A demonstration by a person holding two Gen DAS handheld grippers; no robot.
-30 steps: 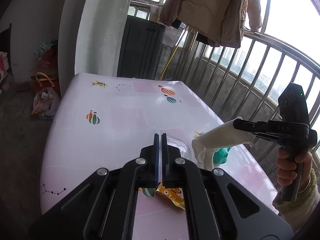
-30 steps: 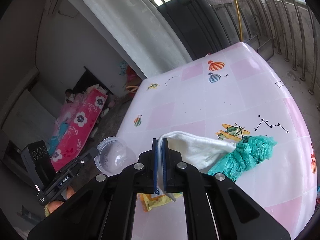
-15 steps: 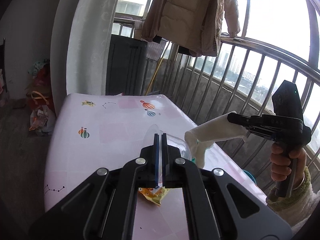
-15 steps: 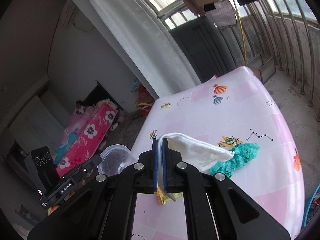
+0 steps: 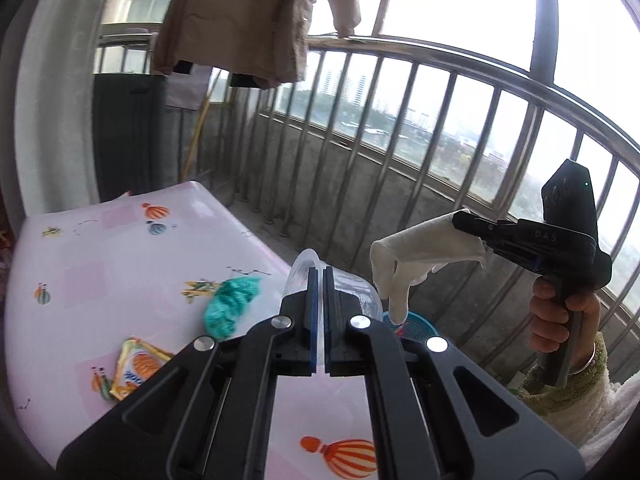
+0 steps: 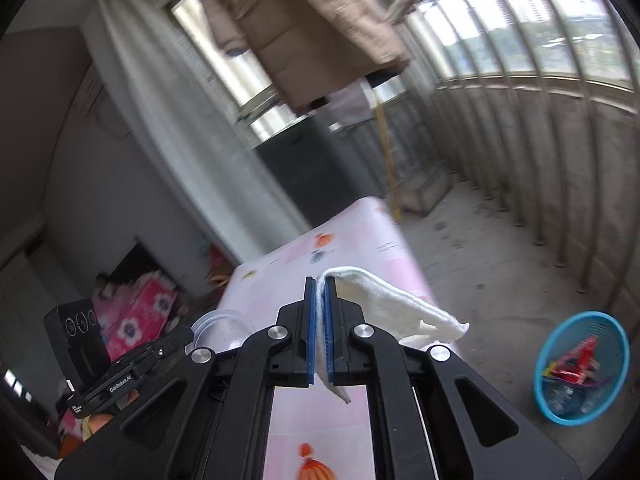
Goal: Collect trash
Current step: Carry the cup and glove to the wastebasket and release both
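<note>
My left gripper (image 5: pixel 319 280) is shut on the rim of a clear plastic cup (image 5: pixel 352 292), held above the table's right edge. My right gripper (image 6: pixel 320 284) is shut on a white cloth (image 6: pixel 392 304) that hangs from its jaws; it also shows in the left wrist view (image 5: pixel 416 252), off the table's right side. A blue trash basket (image 6: pixel 580 364) with red wrappers stands on the balcony floor; part of it shows in the left wrist view (image 5: pixel 416 324). A crumpled teal bag (image 5: pixel 232 304) and an orange snack wrapper (image 5: pixel 136 368) lie on the pink table (image 5: pixel 100 260).
A metal balcony railing (image 5: pixel 440 128) runs along the right. A beige coat (image 5: pixel 248 20) hangs overhead. A dark cabinet (image 5: pixel 128 132) stands behind the table. The left gripper's handle (image 6: pixel 100 360) shows at lower left in the right wrist view.
Both grippers have swung right, away from the table toward the railing, still holding the cup and the cloth. The blue basket has come into view.
</note>
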